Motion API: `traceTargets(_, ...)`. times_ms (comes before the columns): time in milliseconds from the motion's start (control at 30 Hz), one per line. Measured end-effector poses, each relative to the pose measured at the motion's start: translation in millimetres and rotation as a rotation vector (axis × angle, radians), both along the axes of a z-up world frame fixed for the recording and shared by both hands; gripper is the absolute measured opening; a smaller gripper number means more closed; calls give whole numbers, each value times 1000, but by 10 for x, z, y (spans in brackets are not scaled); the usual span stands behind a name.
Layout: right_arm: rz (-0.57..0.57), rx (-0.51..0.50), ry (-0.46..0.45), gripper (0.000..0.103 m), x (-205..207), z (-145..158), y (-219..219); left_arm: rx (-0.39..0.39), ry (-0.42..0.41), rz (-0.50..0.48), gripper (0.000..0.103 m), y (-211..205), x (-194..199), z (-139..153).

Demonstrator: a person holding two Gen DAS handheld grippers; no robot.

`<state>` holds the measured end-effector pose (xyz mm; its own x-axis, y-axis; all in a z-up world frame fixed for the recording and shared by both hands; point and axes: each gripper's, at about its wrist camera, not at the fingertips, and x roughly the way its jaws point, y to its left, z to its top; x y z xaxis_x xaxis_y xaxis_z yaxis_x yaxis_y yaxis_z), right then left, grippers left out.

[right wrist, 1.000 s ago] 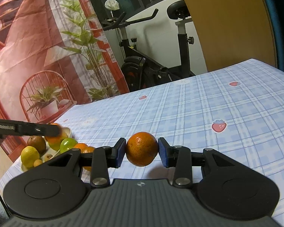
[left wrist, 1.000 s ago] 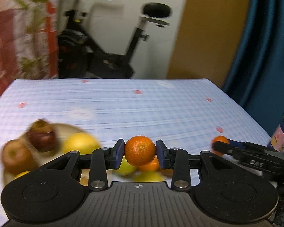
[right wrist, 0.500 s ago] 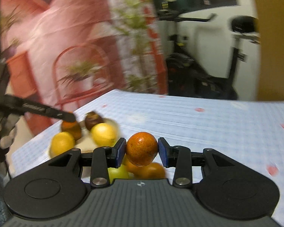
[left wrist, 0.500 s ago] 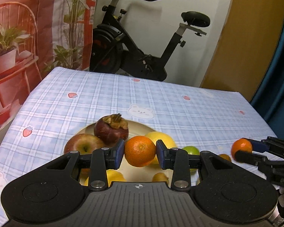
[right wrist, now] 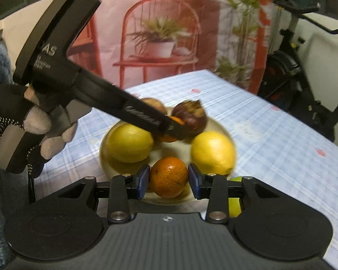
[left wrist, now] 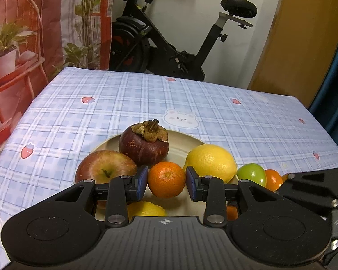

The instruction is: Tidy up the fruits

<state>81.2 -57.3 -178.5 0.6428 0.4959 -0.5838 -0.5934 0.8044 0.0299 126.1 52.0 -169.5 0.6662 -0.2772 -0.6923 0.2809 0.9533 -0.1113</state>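
Observation:
My left gripper [left wrist: 166, 182] is shut on a small orange [left wrist: 166, 178] and holds it over the cream plate [left wrist: 180, 145]. On the plate lie a red apple [left wrist: 103, 167], a dark mangosteen [left wrist: 144, 146] and a lemon [left wrist: 210, 163]. My right gripper [right wrist: 169, 181] is shut on another orange [right wrist: 169, 176] at the plate's near rim [right wrist: 103, 155]. In the right wrist view the left gripper [right wrist: 169, 126] reaches over the plate between two lemons [right wrist: 129, 142].
A green fruit [left wrist: 252, 174] and more small oranges [left wrist: 273, 178] lie just right of the plate. The table has a blue checked cloth [left wrist: 236, 123]. An exercise bike [left wrist: 169, 45] stands behind the table and a red chair backdrop [right wrist: 160, 40] hangs to the left.
Both grippers have swung toward the plate and come lower over it, each still holding its orange. The plate now fills the middle of both views.

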Motion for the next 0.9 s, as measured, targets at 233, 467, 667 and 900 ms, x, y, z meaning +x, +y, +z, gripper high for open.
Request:
traceTargets(233,18,-29,25,40,84,-110,112,17,7,-16,39,-34,-2,-41)
traceTargets(467,-6,-20,19,41,23,-82,50,-11,-1,-7,48,-7,-66,20)
traceTargets(667,-62,55,-34,41,-140,30,-217,-32,-46,2,49,-54,-210,132)
traceTargets(900,-284,197,-106,41,-451,96,-885,-43,-107,-22,51,-370,-461,213)
